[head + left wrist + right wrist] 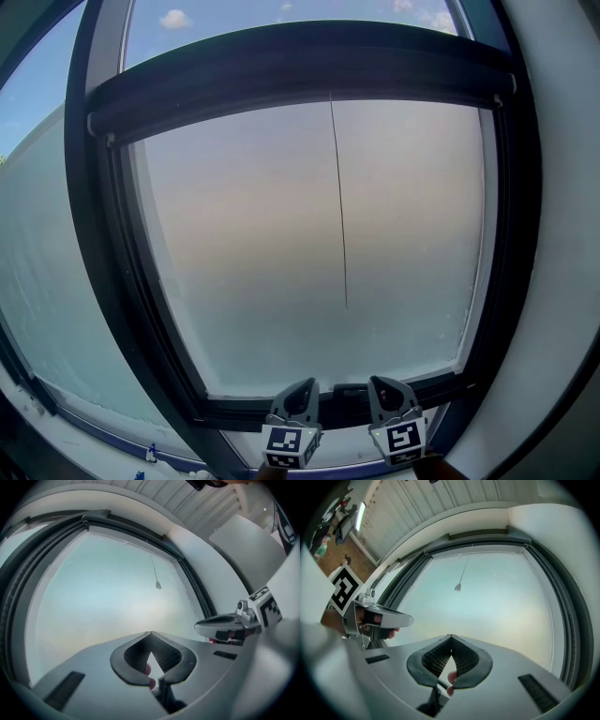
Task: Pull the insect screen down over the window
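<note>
The window frame [103, 234] fills my view. The insect screen looks to me still rolled inside the dark cassette [300, 70] across its top. From it a thin pull cord [339, 206] hangs down mid-pane, ending in a small toggle [158, 585]. I judge the mesh light and soft, sprung against me, and easily torn, so I should grasp the toggle rather than the slippery cord. My left gripper [300, 392] and right gripper [389, 384] sit low by the sill, both clenched on nothing.
</note>
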The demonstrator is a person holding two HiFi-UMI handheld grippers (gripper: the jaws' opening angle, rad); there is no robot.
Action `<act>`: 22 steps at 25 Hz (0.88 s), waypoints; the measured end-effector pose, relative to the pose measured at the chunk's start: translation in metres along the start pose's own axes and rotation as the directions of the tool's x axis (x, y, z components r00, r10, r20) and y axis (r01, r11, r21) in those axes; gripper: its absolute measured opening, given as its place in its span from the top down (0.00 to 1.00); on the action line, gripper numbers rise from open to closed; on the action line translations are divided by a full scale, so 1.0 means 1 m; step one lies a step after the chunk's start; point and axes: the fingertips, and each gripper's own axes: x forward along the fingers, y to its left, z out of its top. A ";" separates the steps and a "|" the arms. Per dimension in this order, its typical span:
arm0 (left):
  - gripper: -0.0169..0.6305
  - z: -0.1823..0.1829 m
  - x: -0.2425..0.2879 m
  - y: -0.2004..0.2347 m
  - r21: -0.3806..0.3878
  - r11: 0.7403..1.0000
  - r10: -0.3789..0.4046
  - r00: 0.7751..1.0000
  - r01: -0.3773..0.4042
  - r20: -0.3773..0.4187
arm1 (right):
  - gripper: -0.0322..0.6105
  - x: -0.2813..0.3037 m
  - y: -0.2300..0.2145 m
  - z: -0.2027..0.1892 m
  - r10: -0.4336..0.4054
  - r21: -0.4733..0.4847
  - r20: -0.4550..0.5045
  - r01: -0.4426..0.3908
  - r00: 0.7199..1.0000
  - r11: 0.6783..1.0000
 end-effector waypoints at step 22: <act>0.97 0.251 0.053 0.037 0.792 0.526 0.094 0.947 -0.310 0.308 | 0.95 0.067 -0.077 0.208 -0.063 -0.699 0.272 0.242 0.960 0.673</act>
